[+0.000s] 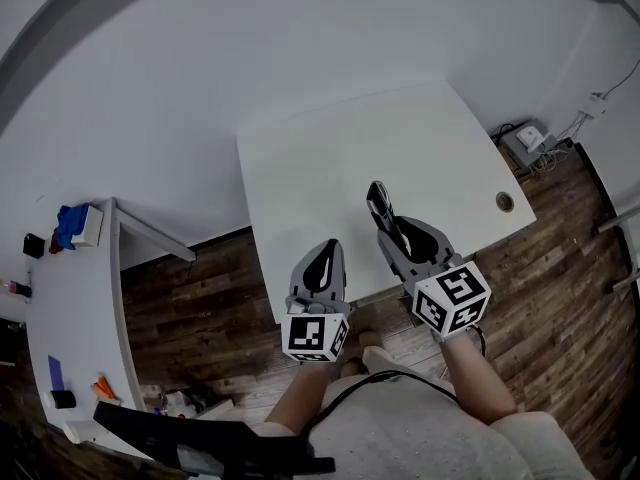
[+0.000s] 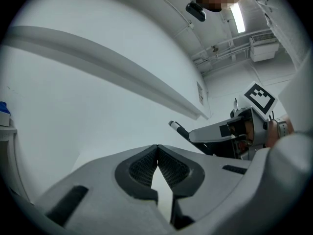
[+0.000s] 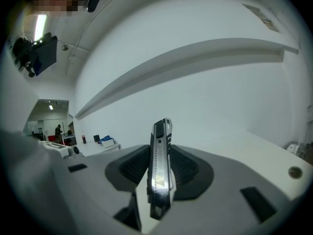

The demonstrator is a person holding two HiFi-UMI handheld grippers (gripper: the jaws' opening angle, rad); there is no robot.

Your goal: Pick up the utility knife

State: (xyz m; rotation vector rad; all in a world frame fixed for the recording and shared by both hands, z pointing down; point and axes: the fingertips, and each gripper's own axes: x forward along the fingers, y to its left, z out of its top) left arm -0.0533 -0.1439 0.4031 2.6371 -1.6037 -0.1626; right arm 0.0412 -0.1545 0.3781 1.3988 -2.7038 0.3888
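The utility knife [image 3: 160,170] is a slim metal-and-black body that stands upright between the pads of my right gripper [image 3: 160,153], which is shut on it. In the head view the knife [image 1: 379,205] sticks out past the right gripper [image 1: 390,230], held in the air over the front part of the white table [image 1: 400,128]. My left gripper [image 1: 322,264] hovers beside it to the left, over the table's front edge. Its fingertips meet with nothing between them [image 2: 157,148]. The left gripper view shows the right gripper [image 2: 230,131] with the knife's tip [image 2: 176,128] poking out.
A round cable hole [image 1: 504,201] sits near the table's right front corner. A side desk [image 1: 70,318] with small items stands at the left. A power strip and cables [image 1: 527,140] lie on the wooden floor at the right. The person's legs are below the grippers.
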